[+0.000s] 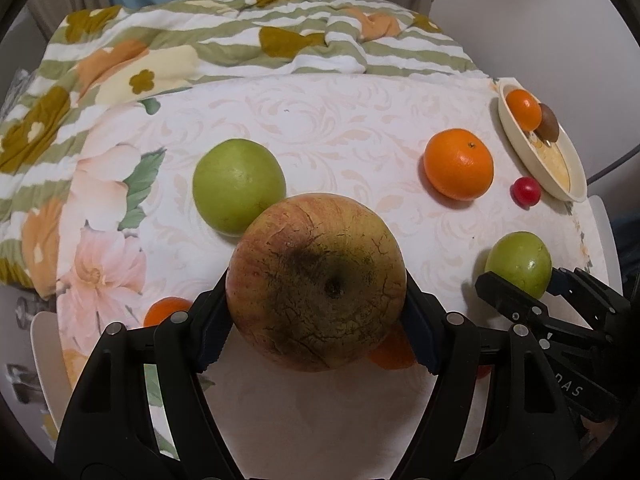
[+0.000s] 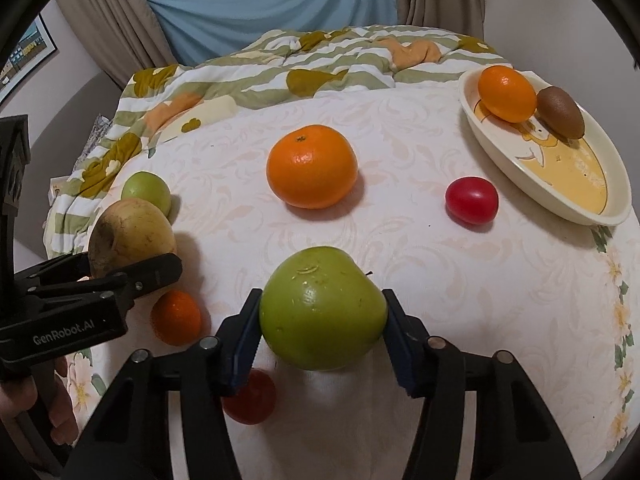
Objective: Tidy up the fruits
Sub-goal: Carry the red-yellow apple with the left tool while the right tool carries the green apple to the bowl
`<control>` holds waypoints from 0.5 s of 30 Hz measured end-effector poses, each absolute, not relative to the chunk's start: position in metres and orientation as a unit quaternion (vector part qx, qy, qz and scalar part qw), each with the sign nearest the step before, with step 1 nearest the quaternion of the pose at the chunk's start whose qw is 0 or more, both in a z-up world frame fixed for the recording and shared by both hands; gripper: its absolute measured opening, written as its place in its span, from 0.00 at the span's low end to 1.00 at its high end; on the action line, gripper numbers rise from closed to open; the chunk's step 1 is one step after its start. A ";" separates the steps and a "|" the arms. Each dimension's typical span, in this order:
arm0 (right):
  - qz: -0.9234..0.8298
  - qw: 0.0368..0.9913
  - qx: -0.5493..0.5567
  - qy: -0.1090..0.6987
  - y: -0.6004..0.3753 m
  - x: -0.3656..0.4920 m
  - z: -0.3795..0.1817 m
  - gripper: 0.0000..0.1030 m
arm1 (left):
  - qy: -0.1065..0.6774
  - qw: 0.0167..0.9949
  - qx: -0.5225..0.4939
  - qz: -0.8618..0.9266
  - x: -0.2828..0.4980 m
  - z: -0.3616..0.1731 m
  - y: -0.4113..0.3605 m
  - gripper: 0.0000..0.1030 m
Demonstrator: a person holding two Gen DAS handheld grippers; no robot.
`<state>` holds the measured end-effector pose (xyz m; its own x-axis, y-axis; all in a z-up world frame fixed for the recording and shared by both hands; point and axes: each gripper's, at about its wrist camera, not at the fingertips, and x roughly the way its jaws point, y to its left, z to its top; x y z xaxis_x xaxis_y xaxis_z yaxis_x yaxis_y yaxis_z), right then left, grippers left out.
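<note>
My left gripper (image 1: pixel 318 314) is shut on a large russet, cracked-skinned apple (image 1: pixel 316 272), held just above the floral cloth; the right wrist view shows this apple (image 2: pixel 132 232) at the left. My right gripper (image 2: pixel 322 320) has both blue pads against the sides of a small green apple (image 2: pixel 320 304), which rests on the cloth low in the centre. Loose on the cloth lie a bigger green apple (image 1: pixel 238 184), a large orange (image 2: pixel 312 166) and a red tomato-like fruit (image 2: pixel 472 200). A cream plate (image 2: pixel 560 208) at the far right holds an orange (image 2: pixel 506 94) and a kiwi (image 2: pixel 560 112).
A small orange (image 2: pixel 176 318) lies below the left gripper (image 2: pixel 120 276), and a red fruit (image 2: pixel 250 398) sits partly under my right gripper's left finger. A striped flowered quilt (image 1: pixel 240 40) is bunched along the far side. A person's hand (image 2: pixel 24 400) grips the left tool.
</note>
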<state>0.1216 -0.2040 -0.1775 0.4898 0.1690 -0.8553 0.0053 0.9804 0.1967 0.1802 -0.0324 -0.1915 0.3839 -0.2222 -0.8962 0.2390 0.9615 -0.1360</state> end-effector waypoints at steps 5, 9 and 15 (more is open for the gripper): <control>0.045 0.864 0.084 0.495 -0.207 0.116 -0.164 0.51 | 0.531 0.836 -0.003 -0.140 0.176 -0.177 -0.026 0.79; 0.044 0.871 0.078 0.483 -0.211 0.110 -0.144 0.51 | 0.520 0.842 -0.006 -0.144 0.172 -0.157 -0.024 0.79; 0.042 0.882 0.076 0.464 -0.224 0.101 -0.109 0.51 | 0.502 0.851 -0.005 -0.152 0.168 -0.124 -0.026 0.79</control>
<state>0.1009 -0.2240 -0.1087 0.5669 0.1438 -0.8112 -0.0033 0.9850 0.1723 0.1684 -0.0265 -0.1243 0.4501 -0.2634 -0.8532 0.2539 0.9538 -0.1605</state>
